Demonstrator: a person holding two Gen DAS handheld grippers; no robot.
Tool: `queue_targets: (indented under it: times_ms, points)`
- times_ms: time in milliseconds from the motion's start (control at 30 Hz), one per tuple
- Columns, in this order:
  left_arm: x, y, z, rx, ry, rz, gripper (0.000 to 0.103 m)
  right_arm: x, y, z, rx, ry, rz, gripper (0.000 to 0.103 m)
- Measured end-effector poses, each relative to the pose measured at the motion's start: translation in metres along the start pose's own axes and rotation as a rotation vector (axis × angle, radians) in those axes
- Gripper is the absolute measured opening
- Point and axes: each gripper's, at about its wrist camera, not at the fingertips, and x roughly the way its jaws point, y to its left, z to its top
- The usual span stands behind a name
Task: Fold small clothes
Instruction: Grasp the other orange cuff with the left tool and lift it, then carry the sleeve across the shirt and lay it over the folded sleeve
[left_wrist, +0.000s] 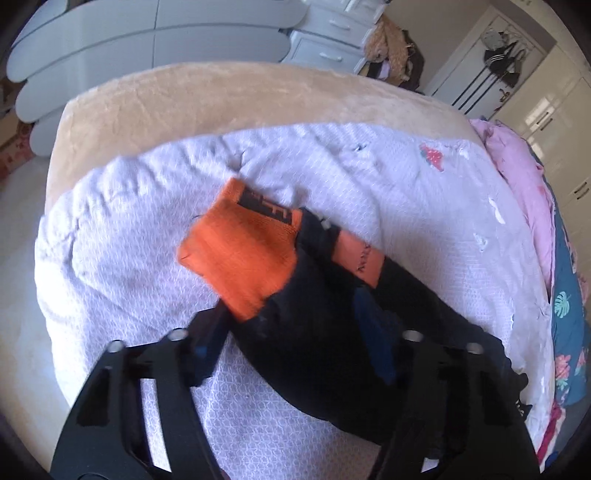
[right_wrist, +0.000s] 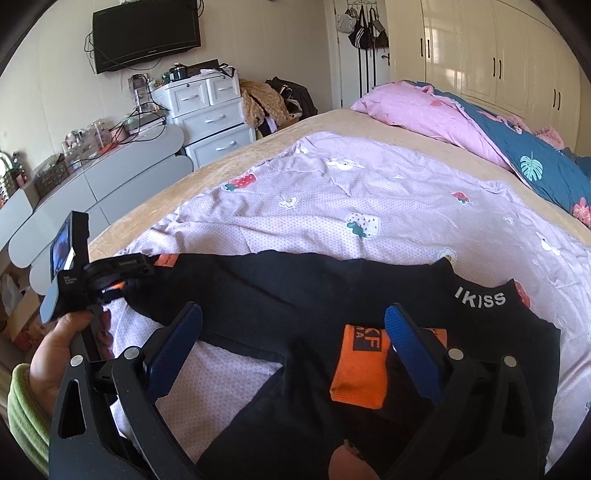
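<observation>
Lying limp on the quilt (right_wrist: 369, 192), the black-and-orange socks (right_wrist: 295, 291) look light, floppy; right tool (right_wrist: 293, 332) wide, left tool (left_wrist: 299, 343) apparently wide — pinch the orange cuff (right_wrist: 360, 365).

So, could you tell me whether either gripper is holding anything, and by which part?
Nothing looks held. The right gripper hangs open over the black garment; the left gripper straddles its orange-patched end, fingers spread apart.
</observation>
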Motion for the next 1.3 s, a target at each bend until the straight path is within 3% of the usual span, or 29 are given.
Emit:
queue_targets:
  times_ms: [67, 100, 367, 633, 833, 1300]
  points:
    - [-0.009, -0.007, 0.000, 0.027, -0.034, -0.049, 0.020, -0.005, -0.007, -0.004, 0.009, -0.002, 0.000, 0.098]
    - [-0.011, -0.009, 0.000, 0.033, -0.042, -0.065, 0.017, -0.009, -0.012, -0.007, 0.015, -0.007, -0.001, 0.098]
    - [-0.045, -0.030, -0.004, 0.063, -0.118, -0.239, 0.016, -0.048, -0.071, -0.038, 0.139, -0.064, -0.029, 0.098]
    - [-0.070, -0.069, -0.026, 0.137, -0.151, -0.339, 0.015, -0.059, -0.118, -0.049, 0.246, -0.076, -0.093, 0.098]
    - [-0.091, -0.107, -0.055, 0.254, -0.179, -0.411, 0.015, -0.068, -0.136, -0.049, 0.287, -0.099, -0.119, 0.099]
    - [-0.098, -0.160, -0.104, 0.456, -0.120, -0.545, 0.015, -0.085, -0.162, -0.049, 0.362, -0.125, -0.182, 0.099]
